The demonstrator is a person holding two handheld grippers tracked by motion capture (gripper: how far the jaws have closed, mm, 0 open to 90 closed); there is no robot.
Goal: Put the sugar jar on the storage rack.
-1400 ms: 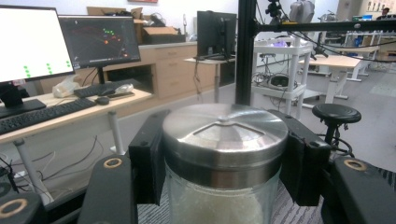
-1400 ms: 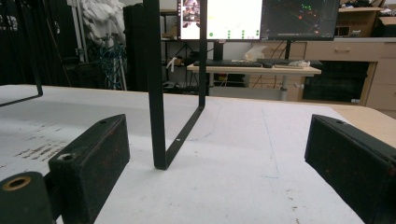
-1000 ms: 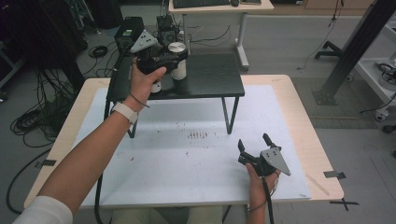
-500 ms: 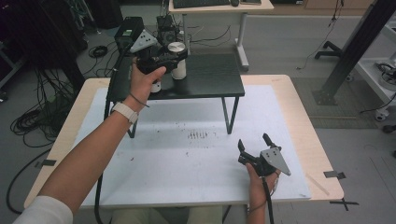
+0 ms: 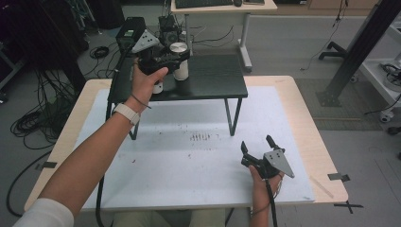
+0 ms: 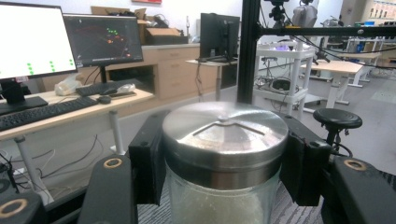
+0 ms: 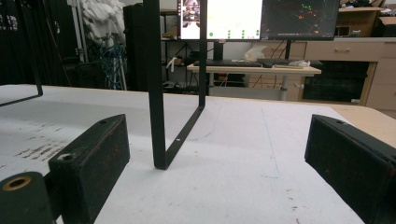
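Note:
A glass jar point(image 5: 181, 72) with a brushed metal lid and pale contents stands on a low black shelf point(image 5: 215, 78) at the far side of the table. My left gripper point(image 5: 178, 56) is shut on it from the left, one jaw on each side just below the lid. In the left gripper view the jar point(image 6: 224, 140) sits squarely between the two black pads point(image 6: 148, 163). My right gripper point(image 5: 257, 144) rests open on the white mat near the front right, with nothing between its jaws. The right gripper point(image 7: 215, 177) faces the shelf's black metal leg point(image 7: 158, 93).
A small white object point(image 5: 157, 87) stands on the shelf under my left hand. The white mat point(image 5: 189, 165) covers the wooden table point(image 5: 312, 137), with dark specks at its middle. Desks, monitors and cables lie beyond the table.

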